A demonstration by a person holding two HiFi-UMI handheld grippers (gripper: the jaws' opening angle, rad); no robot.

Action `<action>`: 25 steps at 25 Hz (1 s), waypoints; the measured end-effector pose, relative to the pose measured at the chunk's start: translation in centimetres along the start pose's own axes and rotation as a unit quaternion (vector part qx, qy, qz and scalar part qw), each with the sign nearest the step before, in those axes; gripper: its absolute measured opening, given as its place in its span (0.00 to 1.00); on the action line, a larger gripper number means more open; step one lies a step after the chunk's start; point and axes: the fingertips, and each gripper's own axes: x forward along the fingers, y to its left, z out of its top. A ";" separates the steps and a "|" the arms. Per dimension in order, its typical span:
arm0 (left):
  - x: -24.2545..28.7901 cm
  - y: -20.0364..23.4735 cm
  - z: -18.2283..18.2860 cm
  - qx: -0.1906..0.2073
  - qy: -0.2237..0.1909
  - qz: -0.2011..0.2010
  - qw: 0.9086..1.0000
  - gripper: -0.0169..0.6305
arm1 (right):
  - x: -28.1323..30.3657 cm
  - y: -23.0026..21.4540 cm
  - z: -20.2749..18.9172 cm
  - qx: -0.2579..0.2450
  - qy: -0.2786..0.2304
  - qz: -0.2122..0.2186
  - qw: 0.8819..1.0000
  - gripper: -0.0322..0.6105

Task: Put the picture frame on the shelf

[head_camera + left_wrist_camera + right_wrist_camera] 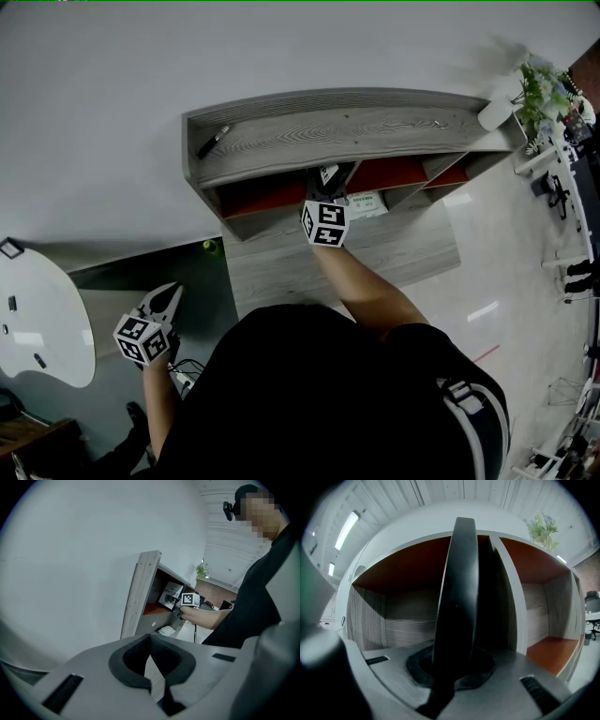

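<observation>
- My right gripper [453,670] is closed tight on the picture frame [457,597]. The frame stands upright between the jaws, and I see only its thin black edge.
- The long axis of the frame is vertical. Its plane runs along the direction in which the gripper points, so the frame goes into the shelf [328,127] edge first. In the left gripper view its printed face looks toward the left end of the shelf.
- The frame is at the mouth of the wide left compartment, under the red ceiling. The divider [506,602] is just beside it on the right, and the wooden back wall [408,616] is behind it, apart from it.
- I cannot tell if the lower edge of the frame already touches the floor of the compartment.
- My left gripper [165,298] hangs low and well apart, to the left of the shelf. Its jaws are together and nothing is between them. The right hand is the only one near the shelf.
- I judge that placing is in hand and nearly finished. What remains is to set the lower edge down and give the frame a support.
- The next move depends on the narrow space to the divider. I think a frame this thin will tip over if I let it go while it stands free.
</observation>
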 end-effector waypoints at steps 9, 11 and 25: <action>0.2 -0.3 -0.1 0.002 -0.001 -0.002 1.000 0.05 | -0.1 0.2 0.3 0.007 0.008 0.009 1.000 0.09; 0.1 -0.4 -0.2 0.002 -0.001 -0.003 1.000 0.06 | -0.3 0.2 0.5 0.007 0.007 0.009 1.000 0.09; -0.4 -0.9 -0.8 -0.002 -0.006 -0.009 1.000 0.05 | -1.2 0.4 0.6 0.015 0.016 0.015 1.000 0.19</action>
